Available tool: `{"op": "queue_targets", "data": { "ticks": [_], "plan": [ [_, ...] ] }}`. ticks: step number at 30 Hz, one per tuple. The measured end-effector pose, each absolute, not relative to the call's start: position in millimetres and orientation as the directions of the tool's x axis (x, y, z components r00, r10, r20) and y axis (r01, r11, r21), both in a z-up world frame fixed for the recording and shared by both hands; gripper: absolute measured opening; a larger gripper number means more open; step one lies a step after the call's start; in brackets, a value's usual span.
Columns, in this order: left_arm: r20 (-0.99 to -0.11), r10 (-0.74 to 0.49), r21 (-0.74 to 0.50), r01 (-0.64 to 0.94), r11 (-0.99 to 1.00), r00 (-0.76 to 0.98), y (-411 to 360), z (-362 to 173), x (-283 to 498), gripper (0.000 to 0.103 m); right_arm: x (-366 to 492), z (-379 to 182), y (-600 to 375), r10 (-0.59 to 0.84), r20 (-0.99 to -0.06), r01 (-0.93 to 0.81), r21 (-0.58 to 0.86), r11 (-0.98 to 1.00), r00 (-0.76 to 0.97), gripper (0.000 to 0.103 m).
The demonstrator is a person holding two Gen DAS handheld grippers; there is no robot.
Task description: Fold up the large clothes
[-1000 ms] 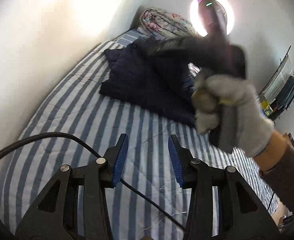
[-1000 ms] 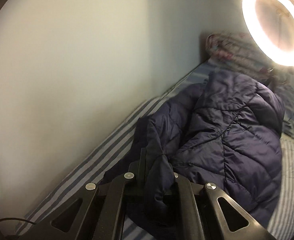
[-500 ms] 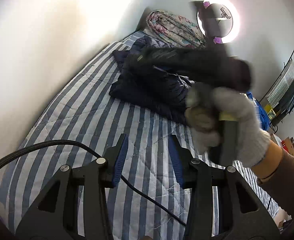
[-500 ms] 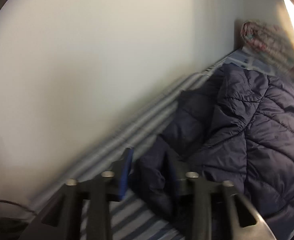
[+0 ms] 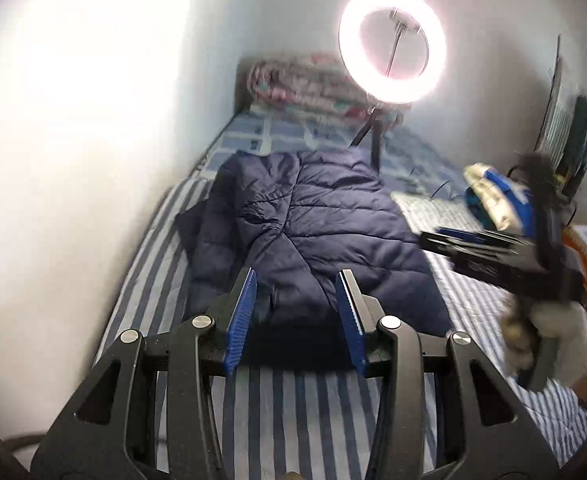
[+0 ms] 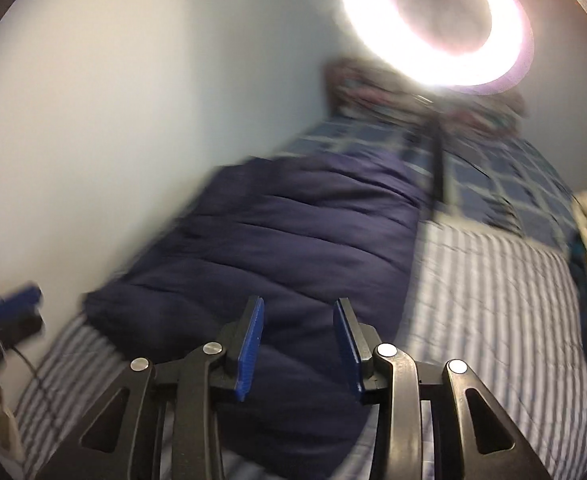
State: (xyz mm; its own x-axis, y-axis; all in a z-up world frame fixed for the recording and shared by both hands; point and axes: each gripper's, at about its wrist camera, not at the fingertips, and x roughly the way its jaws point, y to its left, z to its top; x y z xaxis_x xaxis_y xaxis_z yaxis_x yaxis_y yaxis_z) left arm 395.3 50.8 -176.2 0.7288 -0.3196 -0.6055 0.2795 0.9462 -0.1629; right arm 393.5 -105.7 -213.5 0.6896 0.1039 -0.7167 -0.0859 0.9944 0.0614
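Navy quilted puffer jacket (image 5: 313, 236) is seen lying along the wall side of the striped bed (image 5: 293, 412), judged soft, bulky and slippery, best pinched at its near hem, while left hand-held gripper (image 5: 297, 320) and right hand-held gripper (image 6: 297, 340) are held spread, empty.

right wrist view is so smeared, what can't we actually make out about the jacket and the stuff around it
- Jacket: right wrist view, motion blur hides seams and folds; its near hem sits behind the right gripper.
- Jacket's near edge: left wrist view, behind the left gripper.
- Bundle at the bed's right edge: blurred in both views, partly hidden by the right gripper, so unidentifiable.
- Floral bedding: blurred, partly washed out by the ring light.
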Motion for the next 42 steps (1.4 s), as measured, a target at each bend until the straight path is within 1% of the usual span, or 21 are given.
{"op": "queue_targets", "data": {
  "ticks": [2,5,6,10,13,15,16,18,19,20,22,27,31,33,34,35,36,38,39,41,42],
  "plan": [
    [-0.649,-0.287,-0.149,0.252,0.956,0.704,45.6,-192.6,421.9,0.042,404.0,-222.5,-123.0,0.077,-0.725,-0.044,0.064,0.997,0.685,0.038],
    [-0.725,-0.147,-0.013,0.200,0.980,0.673,41.4,-234.1,448.9,0.042,409.7,-237.9,-131.3,0.095,-0.737,-0.041,0.091,0.995,0.669,0.038],
    [-0.745,-0.114,0.006,0.178,0.984,0.657,46.6,-248.8,455.4,0.043,408.2,-240.0,-128.2,0.102,-0.739,-0.052,0.091,0.994,0.666,0.038],
    [-0.749,-0.134,-0.077,0.116,0.990,0.649,76.1,-282.8,451.5,0.045,414.3,-261.1,-101.0,0.108,-0.768,-0.132,0.030,0.991,0.631,0.038],
    [-0.752,-0.132,-0.074,0.116,0.991,0.646,81.1,-283.3,444.2,0.045,412.4,-261.5,-87.4,0.059,-0.782,-0.176,-0.065,0.982,0.620,0.038],
    [-0.746,-0.149,-0.111,0.100,0.989,0.649,85.8,-276.4,439.1,0.045,406.0,-251.4,-94.1,0.076,-0.776,-0.181,-0.050,0.982,0.627,0.038],
    [-0.734,-0.171,-0.156,0.081,0.984,0.657,91.7,-270.4,435.7,0.045,402.9,-246.1,-101.9,0.089,-0.771,-0.172,-0.027,0.985,0.630,0.042],
    [-0.707,-0.209,-0.238,0.050,0.970,0.676,102.5,-258.6,429.9,0.053,391.4,-238.2,-119.8,0.128,-0.756,-0.148,0.042,0.988,0.641,0.071],
    [-0.697,-0.229,-0.276,0.040,0.960,0.680,108.0,-255.7,429.4,0.072,384.8,-234.6,-132.6,0.171,-0.745,-0.142,0.103,0.984,0.645,0.075],
    [-0.691,-0.260,-0.323,0.034,0.946,0.675,114.0,-253.7,430.7,0.084,380.8,-234.2,-144.8,0.213,-0.746,-0.137,0.163,0.977,0.631,0.079],
    [-0.699,-0.321,-0.382,0.045,0.923,0.638,121.0,-253.2,439.7,0.085,375.5,-240.7,-158.0,0.280,-0.757,-0.132,0.253,0.959,0.591,0.079],
    [-0.746,-0.347,-0.420,0.004,0.908,0.569,124.0,-269.5,454.5,0.085,368.9,-267.3,-179.6,0.442,-0.741,-0.089,0.465,0.881,0.505,0.079],
    [-0.769,-0.305,-0.393,-0.040,0.919,0.562,128.2,-283.2,453.4,0.085,370.8,-293.3,-183.1,0.569,-0.687,-0.046,0.619,0.784,0.452,0.079],
    [-0.767,-0.322,-0.412,-0.041,0.910,0.555,131.5,-290.6,452.9,0.082,373.4,-303.2,-177.9,0.598,-0.675,-0.044,0.647,0.762,0.432,0.077],
    [-0.765,-0.330,-0.419,-0.037,0.907,0.553,132.1,-292.4,452.8,0.075,374.6,-306.4,-175.0,0.606,-0.668,-0.050,0.654,0.755,0.431,0.077],
    [-0.761,-0.341,-0.425,-0.028,0.905,0.552,131.7,-293.8,452.5,0.065,376.0,-308.1,-172.1,0.615,-0.660,-0.057,0.660,0.749,0.432,0.074],
    [-0.758,-0.350,-0.427,-0.012,0.904,0.551,129.4,-293.7,451.7,0.059,376.0,-308.5,-169.4,0.625,-0.654,-0.063,0.668,0.741,0.426,0.063],
    [-0.759,-0.341,-0.398,0.019,0.917,0.555,122.3,-289.9,449.1,0.043,379.4,-310.4,-163.0,0.645,-0.653,-0.056,0.684,0.727,0.398,0.048],
    [-0.756,-0.343,-0.388,0.039,0.921,0.557,118.2,-287.9,447.6,0.039,379.6,-308.8,-161.2,0.642,-0.656,-0.060,0.679,0.732,0.397,0.039],
    [-0.757,-0.342,-0.377,0.055,0.924,0.557,112.8,-285.0,446.0,0.031,379.7,-300.7,-155.7,0.613,-0.680,-0.086,0.639,0.765,0.401,0.031],
    [-0.759,-0.342,-0.373,0.061,0.926,0.554,111.4,-284.1,445.9,0.030,378.6,-295.5,-152.4,0.593,-0.695,-0.096,0.613,0.784,0.406,0.027]
  ]
}}
